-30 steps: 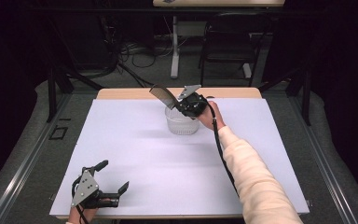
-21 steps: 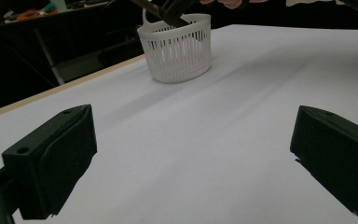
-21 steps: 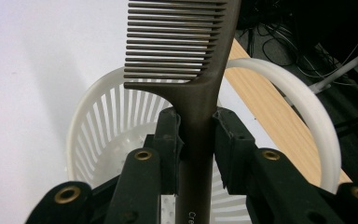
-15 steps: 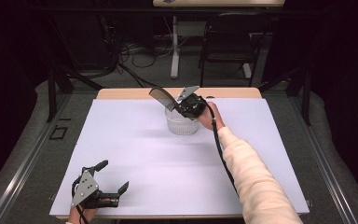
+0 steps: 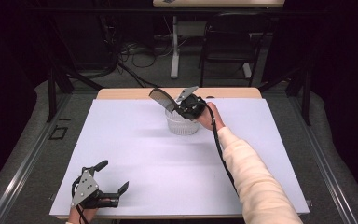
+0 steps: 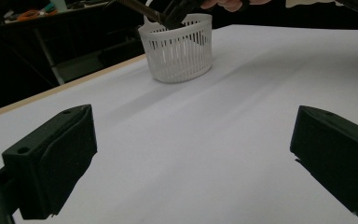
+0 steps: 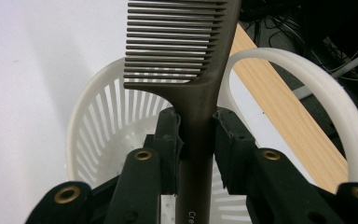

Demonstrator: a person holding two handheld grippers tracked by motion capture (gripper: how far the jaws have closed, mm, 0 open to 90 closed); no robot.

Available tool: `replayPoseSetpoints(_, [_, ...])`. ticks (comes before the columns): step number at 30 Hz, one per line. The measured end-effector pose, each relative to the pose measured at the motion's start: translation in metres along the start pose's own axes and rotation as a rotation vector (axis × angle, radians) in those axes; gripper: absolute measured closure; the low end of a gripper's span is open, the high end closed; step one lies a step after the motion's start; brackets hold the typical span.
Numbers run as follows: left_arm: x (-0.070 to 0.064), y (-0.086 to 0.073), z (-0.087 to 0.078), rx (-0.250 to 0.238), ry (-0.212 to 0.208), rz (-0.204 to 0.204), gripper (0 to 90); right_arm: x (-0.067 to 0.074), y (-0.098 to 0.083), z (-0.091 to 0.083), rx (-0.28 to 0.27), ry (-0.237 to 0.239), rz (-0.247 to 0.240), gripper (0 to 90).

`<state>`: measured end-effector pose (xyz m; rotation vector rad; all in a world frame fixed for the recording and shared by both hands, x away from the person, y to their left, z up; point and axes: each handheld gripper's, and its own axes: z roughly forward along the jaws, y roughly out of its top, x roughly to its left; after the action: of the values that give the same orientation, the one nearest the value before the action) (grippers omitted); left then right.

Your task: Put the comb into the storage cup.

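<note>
Right gripper (image 5: 181, 106) sits at the far middle of the table (image 5: 135, 140), directly over the white slotted basket (image 5: 182, 125), held by the person's right hand (image 5: 209, 116) with the pale sleeve (image 5: 251, 177) running back to the bottom edge of the high view. Its jaws are clamped on the handle of a dark brown comb (image 7: 186, 70); in the right gripper view both pads press the handle from either side, teeth end pointing away from the camera, handle running down between the jaws. In the high view the comb (image 5: 161, 97) sticks out up and to the left from the gripper, tilted, toothed end past the basket's rim and above it. The basket (image 7: 98, 121) lies right below the comb in the right gripper view, with its loop handle (image 7: 326, 107) arching on the right side; wooden table edge (image 7: 289, 112) beyond it. Can't tell whether the comb touches the basket. Left gripper (image 5: 103, 186) is near the front left corner of the table, well apart from the basket, low over the white sheet, left hand (image 5: 85, 212) barely in at the bottom. Its jaws stand wide apart with nothing between them; the left gripper view looks across bare white surface toward the basket (image 6: 179, 46) and the right gripper (image 6: 177, 11) above it.
</note>
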<state>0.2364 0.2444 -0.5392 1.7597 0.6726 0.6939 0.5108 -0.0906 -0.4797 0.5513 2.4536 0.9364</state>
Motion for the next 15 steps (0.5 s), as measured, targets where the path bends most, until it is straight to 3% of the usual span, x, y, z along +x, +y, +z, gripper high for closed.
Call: replayPoseSetpoints(15, [0.0,0.0,-0.0001,0.0,0.002,-0.002,0.6,0.0004,-0.0012,0.0037,0.02,0.004,-0.007,72.1])
